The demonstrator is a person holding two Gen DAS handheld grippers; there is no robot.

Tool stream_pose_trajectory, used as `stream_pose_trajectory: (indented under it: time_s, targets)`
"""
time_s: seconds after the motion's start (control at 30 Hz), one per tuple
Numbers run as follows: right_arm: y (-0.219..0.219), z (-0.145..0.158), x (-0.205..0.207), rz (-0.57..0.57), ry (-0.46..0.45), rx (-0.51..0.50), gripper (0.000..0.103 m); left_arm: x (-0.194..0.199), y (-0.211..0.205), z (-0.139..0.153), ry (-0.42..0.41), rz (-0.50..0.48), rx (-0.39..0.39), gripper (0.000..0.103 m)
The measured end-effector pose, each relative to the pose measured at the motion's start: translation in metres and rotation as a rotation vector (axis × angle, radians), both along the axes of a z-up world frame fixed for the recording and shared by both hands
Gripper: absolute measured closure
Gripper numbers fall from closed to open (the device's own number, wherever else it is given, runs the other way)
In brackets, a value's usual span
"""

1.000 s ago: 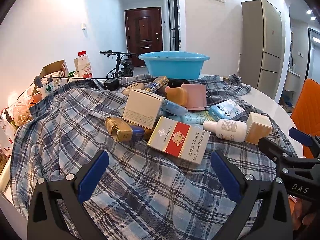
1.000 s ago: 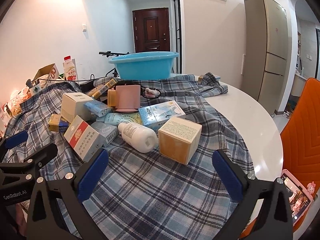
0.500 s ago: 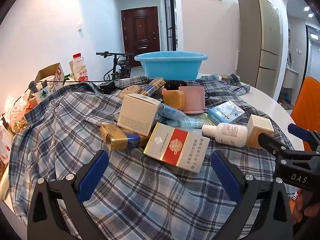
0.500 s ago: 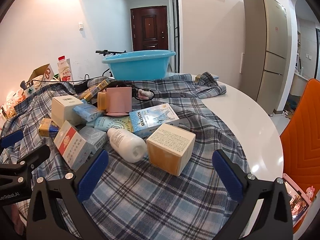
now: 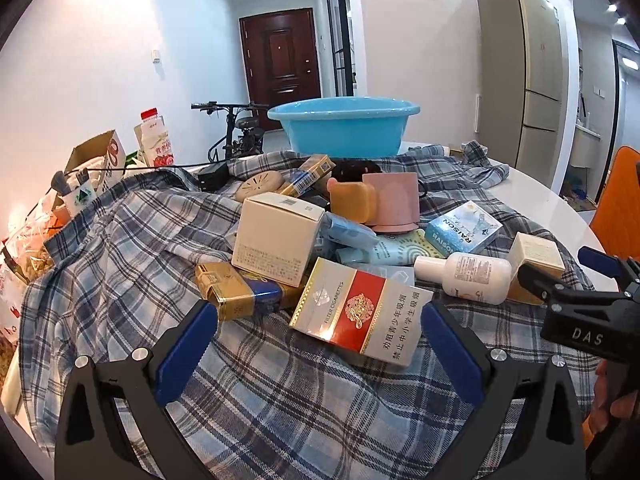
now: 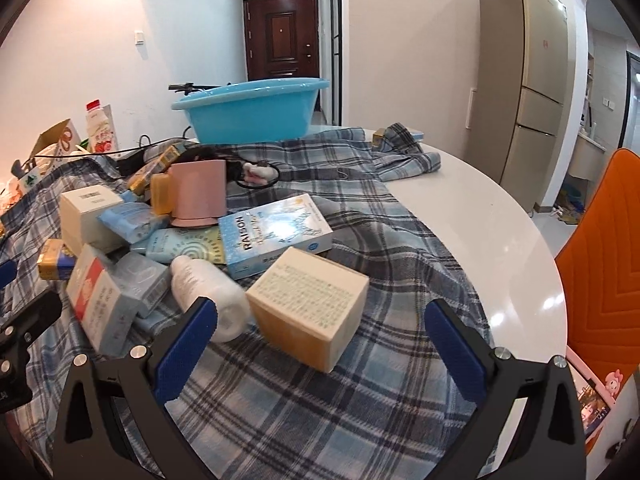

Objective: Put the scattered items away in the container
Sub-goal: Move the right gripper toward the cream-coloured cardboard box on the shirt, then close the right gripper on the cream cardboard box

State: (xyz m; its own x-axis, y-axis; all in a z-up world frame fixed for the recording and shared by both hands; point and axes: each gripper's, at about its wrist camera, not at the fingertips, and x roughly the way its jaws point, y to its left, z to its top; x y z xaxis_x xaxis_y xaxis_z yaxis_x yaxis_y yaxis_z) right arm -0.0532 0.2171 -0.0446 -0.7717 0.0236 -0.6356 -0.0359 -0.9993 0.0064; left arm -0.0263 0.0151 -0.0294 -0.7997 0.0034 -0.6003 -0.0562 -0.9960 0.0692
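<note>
Plaid cloth (image 6: 360,208), RAISON box (image 6: 276,232), FILTER CIGARETTES pack (image 5: 360,316)

"RAISON" on blue box (image 6: 276,232); "DAS" on right tool (image 5: 588,320)

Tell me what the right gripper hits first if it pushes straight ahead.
Probably the cream and tan cardboard box, lying between the open right gripper fingers' line; the white plastic bottle sits just left, though depth is unclear.

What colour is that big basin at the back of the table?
The basin is light blue plastic, seen best in the left wrist view.
</note>
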Motion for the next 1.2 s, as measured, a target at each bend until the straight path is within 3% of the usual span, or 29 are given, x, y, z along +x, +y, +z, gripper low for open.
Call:
stream_pose_trajectory:
  time_s: [0.63, 0.97, 1.03, 1.2]
  targets:
    - [0.004, -0.005, -0.013, 0.001, -0.028, -0.019, 0.001, -0.003, -0.01, -0.006, -0.02, 0.03, 0.01, 0.0]
    - [0.008, -0.012, -0.016, 0.012, -0.073, -0.052, 0.025, -0.007, -0.012, -0.001, -0.009, 0.035, -0.006, 0.0]
    - [0.008, -0.011, -0.015, 0.019, -0.074, -0.062, 0.039, -0.007, -0.011, 0.0, -0.011, 0.032, -0.006, 0.0]
    - [0.008, -0.01, -0.013, 0.031, -0.061, -0.062, 0.039, -0.007, -0.009, 0.0, -0.022, 0.019, -0.003, 0.0]
